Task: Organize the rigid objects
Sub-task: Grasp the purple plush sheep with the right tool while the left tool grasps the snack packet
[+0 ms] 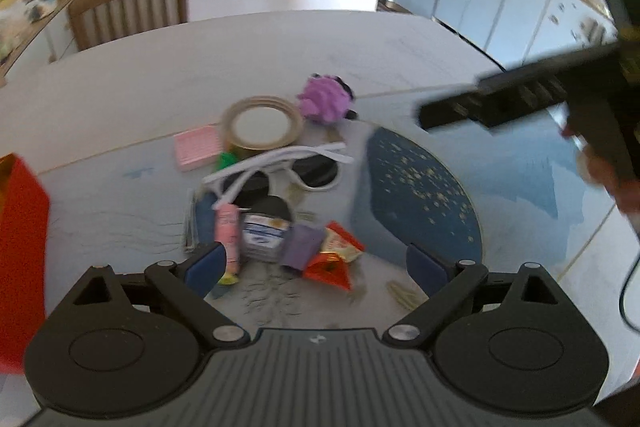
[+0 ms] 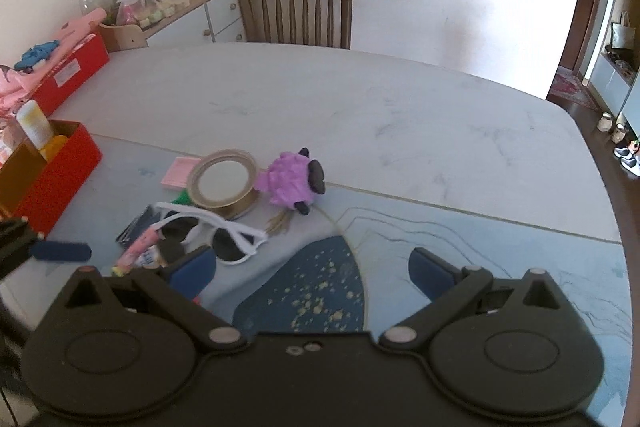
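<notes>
The rigid objects lie in a loose pile on the desk (image 2: 360,95), at the near left part of a pale blue mat (image 2: 500,247) with a dark blue speckled patch (image 2: 312,291). At the far end of the pile, toward twelve o'clock, a roll of tape (image 2: 224,183) lies flat, with a pink pad (image 2: 178,173) touching it at nine o'clock and a purple plush toy (image 2: 290,183) just beside it at three o'clock. Nearer the cameras, white-framed sunglasses (image 2: 216,233) lie open, lenses dark, over other small things. In the left wrist view a pink tube (image 1: 228,235), a round tin with a blue and white label (image 1: 264,233), a purple packet (image 1: 302,245) and a red snack wrapper (image 1: 336,259) crowd together at the near edge of the pile.

The left gripper (image 1: 316,263) hangs above that near edge with its blue-padded fingers (image 1: 206,265) spread wide and released, nothing between the pads. The right gripper (image 2: 312,269) is over the dark blue patch, at three o'clock from the pile, fingers likewise wide apart and holding nothing.

A red box (image 2: 52,179) stands on the desk at nine o'clock from the pile, a pale bottle (image 2: 34,123) upright in it. A wooden chair (image 2: 296,13) stands beyond the far desk edge.
</notes>
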A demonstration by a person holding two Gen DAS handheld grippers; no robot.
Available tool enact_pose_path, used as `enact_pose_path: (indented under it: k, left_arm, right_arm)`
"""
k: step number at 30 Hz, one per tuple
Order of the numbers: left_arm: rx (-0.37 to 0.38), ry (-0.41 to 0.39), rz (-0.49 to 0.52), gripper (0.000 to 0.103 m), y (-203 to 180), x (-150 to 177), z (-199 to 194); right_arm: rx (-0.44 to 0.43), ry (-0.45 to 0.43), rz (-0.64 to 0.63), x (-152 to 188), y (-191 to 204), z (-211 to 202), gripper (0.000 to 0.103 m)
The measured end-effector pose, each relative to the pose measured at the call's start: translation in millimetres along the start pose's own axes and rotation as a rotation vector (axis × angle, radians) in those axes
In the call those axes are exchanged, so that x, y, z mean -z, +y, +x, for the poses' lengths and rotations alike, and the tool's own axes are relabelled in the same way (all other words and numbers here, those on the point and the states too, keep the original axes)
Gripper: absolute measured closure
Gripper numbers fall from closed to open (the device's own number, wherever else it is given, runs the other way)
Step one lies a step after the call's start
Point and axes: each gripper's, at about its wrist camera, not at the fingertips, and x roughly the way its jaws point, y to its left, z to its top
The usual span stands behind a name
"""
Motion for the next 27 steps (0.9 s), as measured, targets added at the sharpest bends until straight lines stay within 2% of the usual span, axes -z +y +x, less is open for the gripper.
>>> enact_pose_path:
  k: [6, 17, 20, 22, 27]
  left_arm:
    - [-0.038, -0.014, 0.092, 0.006, -22.7, 4.1, 16.8]
    - [-0.086, -0.006, 0.153, 0.007, -33.0, 4.9, 38.2]
    - [-0.085, -0.008, 0.182, 0.015, -36.1, 5.3, 39.4]
    - [-0.076, 0.002, 0.196, 0.027, -37.6, 5.8, 41.5]
    - [-0.085, -0.002, 0.228, 0.037, -41.3, 7.0, 44.3]
  right_arm:
    - [-0.022, 0.026, -0.007, -16.7, -5.3, 29.4, 0.002]
    - [-0.068, 0.076, 0.013, -45.5, -9.2, 82.5, 0.012]
    - [-0.082, 0.087, 0.019, -48.6, -10.8, 91.3, 0.018]
    - [-0.097, 0.096, 0.026, -50.5, -12.7, 95.9, 0.019]
    - [-0.13, 0.108, 0.024, -53.8, -12.4, 104.1, 0.022]
